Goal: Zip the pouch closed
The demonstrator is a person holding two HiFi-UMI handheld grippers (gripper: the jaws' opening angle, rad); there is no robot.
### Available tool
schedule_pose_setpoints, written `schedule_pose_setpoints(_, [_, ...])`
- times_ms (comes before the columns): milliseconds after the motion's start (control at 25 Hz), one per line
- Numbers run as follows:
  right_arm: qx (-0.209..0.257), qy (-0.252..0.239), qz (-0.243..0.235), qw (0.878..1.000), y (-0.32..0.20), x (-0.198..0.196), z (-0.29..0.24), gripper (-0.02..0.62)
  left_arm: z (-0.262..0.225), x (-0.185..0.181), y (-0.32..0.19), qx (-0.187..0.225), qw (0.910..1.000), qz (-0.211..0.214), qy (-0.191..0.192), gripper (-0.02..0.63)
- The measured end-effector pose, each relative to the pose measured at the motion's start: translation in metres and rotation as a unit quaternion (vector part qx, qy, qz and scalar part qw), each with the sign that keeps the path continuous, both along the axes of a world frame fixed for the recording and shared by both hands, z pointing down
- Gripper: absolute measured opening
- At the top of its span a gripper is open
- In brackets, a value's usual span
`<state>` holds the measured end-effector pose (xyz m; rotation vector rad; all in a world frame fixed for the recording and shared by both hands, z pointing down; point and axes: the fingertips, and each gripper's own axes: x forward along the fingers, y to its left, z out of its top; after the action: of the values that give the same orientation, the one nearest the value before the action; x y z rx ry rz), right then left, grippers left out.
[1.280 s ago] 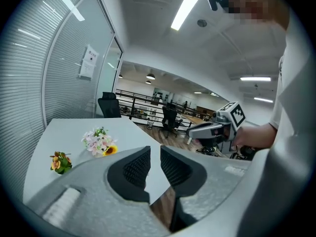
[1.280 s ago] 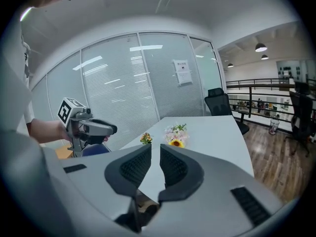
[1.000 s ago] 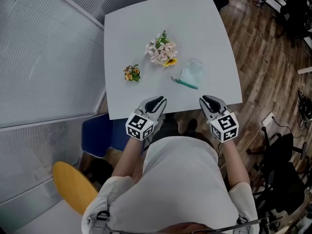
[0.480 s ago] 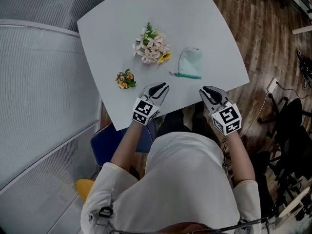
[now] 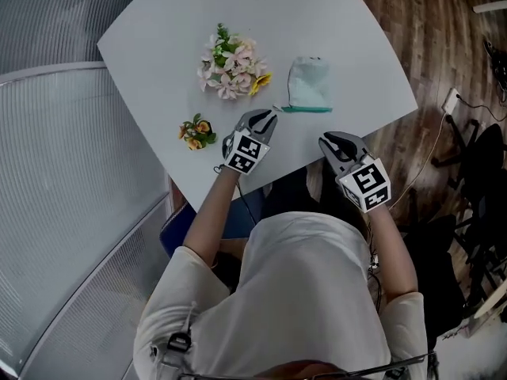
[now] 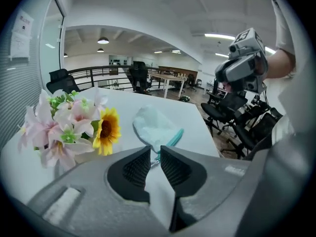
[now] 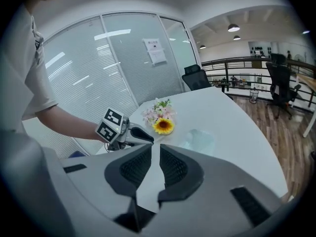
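A pale green pouch [image 5: 309, 84] lies on a white table [image 5: 158, 38], right of a flower bunch [image 5: 230, 63]. The left gripper [image 5: 268, 116] sits just beside the pouch's zipper end, and the right gripper [image 5: 329, 140] is at the table's near edge. Both claws are slightly apart and empty.

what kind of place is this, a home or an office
Probably an open-plan office: black swivel chairs, a glass partition beside the table, and desks beyond a railing.

The pouch [image 5: 309, 84] is pale mint and soft, lying flat on the white table [image 5: 158, 38] near its front edge. Its teal zipper edge [image 5: 307, 108] faces the person.
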<state>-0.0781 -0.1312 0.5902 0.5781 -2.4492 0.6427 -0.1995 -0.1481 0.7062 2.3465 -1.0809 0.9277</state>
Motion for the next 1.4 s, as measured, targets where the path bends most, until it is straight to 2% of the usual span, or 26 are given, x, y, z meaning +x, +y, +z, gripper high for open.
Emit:
schedule_pose_setpoints(320, [-0.024, -0.002, 0.008, 1.000, 0.000, -0.011, 0.030, 0.054, 0.053, -0.004, -0.011, -0.021, 0.9957, 0.065, -0.062, 0.072])
schedule_pose_setpoints(480, [-0.035, -0.005, 0.012, 0.999, 0.000, -0.014, 0.039, 0.054, 0.068, -0.005, -0.013, -0.026, 0.9888, 0.112, -0.096, 0.072])
schedule_pose_setpoints(800, [-0.056, 0.005, 0.009, 0.998, 0.002, -0.014, 0.065, 0.054, 0.086, 0.004, -0.008, -0.041, 0.9710, 0.203, -0.120, 0.071])
schedule_pose_setpoints(1080, [-0.076, 0.020, 0.010, 0.997, 0.004, -0.015, 0.097, 0.054, 0.086, 0.023, 0.010, -0.061, 0.9616, 0.252, -0.089, 0.023])
schedule_pose_setpoints(1240, [-0.084, 0.025, 0.010, 0.996, 0.008, -0.018, 0.117, 0.054, 0.084, 0.035, 0.019, -0.078, 0.9642, 0.248, -0.054, 0.020])
schedule_pose_setpoints(1400, [-0.082, 0.034, 0.015, 0.996, 0.014, -0.023, 0.131, 0.054, 0.073, 0.049, 0.025, -0.105, 0.9682, 0.227, 0.007, 0.020])
